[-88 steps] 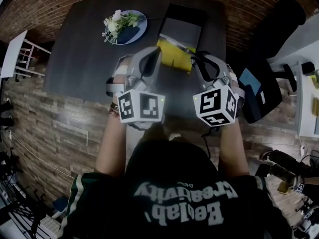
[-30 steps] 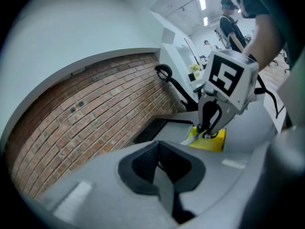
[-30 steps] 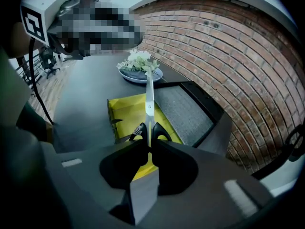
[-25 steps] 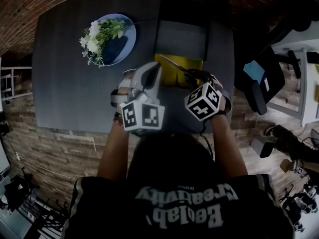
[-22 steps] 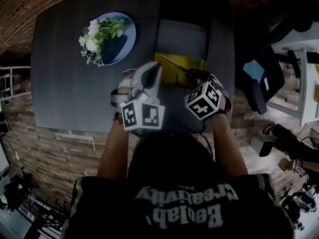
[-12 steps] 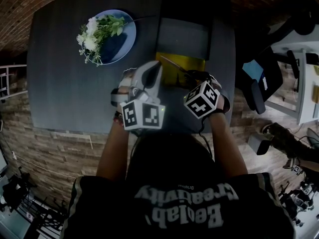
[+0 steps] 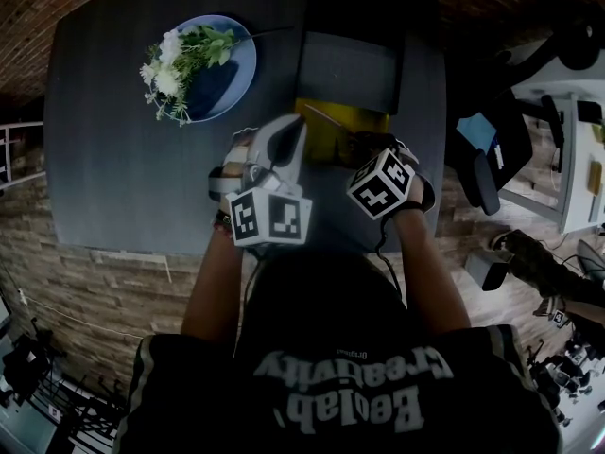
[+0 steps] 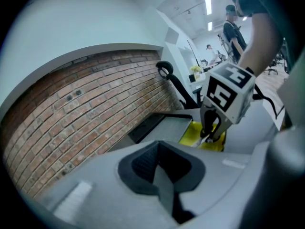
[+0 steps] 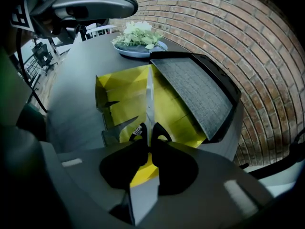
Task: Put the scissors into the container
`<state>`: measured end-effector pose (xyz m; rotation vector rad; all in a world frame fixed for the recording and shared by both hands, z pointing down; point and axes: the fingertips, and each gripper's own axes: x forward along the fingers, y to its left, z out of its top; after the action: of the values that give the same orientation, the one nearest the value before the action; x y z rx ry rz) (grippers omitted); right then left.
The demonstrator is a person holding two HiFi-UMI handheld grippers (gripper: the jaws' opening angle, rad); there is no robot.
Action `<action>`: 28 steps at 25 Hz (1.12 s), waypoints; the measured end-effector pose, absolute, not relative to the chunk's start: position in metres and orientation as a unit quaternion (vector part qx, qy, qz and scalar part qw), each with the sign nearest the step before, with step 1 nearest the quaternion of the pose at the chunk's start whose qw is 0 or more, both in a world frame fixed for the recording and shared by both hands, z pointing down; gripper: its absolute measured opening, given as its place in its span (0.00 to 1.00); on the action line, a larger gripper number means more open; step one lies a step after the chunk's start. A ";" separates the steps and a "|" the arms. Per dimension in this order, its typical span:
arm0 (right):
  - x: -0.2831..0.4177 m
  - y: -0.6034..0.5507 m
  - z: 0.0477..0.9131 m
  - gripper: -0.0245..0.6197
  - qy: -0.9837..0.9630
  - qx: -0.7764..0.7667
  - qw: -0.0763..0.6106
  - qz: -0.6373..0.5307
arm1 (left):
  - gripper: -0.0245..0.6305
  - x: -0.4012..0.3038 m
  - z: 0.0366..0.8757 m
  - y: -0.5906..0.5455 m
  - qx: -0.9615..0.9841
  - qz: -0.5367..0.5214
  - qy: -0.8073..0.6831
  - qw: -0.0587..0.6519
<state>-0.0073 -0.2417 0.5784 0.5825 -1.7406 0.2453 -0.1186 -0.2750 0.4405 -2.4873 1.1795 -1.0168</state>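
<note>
Right claw (image 9: 148,144) clamped on the scissors (image 9: 149,97) handles, has dipped closer over the yellow container (image 9: 116,92), so release looks near. Blades lead, tip aimed down into it, long axis in line with the claw. Left claw (image 8: 158,151) closed, empty, idle over the worktop (image 7: 132,159)

A dark grey table (image 7: 123,178) stands on a floor of wooden-looking planks (image 7: 90,287). Behind its far edge runs a low wall of red-brown bricks (image 8: 86,109), and above the bricks the surface is plain white (image 8: 71,27). Near the right side of the table there is a black office chair (image 7: 492,173) and further right some white furniture (image 7: 572,201), while long light strips (image 8: 208,5) shine on the ceiling of the brighter part of the room beyond.
</note>
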 end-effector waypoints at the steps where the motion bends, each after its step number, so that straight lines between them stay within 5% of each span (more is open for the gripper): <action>1: -0.007 -0.242 0.579 0.16 -0.750 0.251 0.602 0.107 | 0.04 -0.119 0.441 -0.275 -0.843 -0.344 0.399 0.102; 28: -0.008 -0.249 0.598 0.17 -0.719 0.246 0.638 0.125 | 0.04 -0.132 0.457 -0.283 -0.853 -0.338 0.389 0.088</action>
<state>-0.0083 -0.2490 0.5984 0.5607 -1.6418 0.2847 -0.1321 -0.2832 0.4570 -2.5384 1.1569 -1.0075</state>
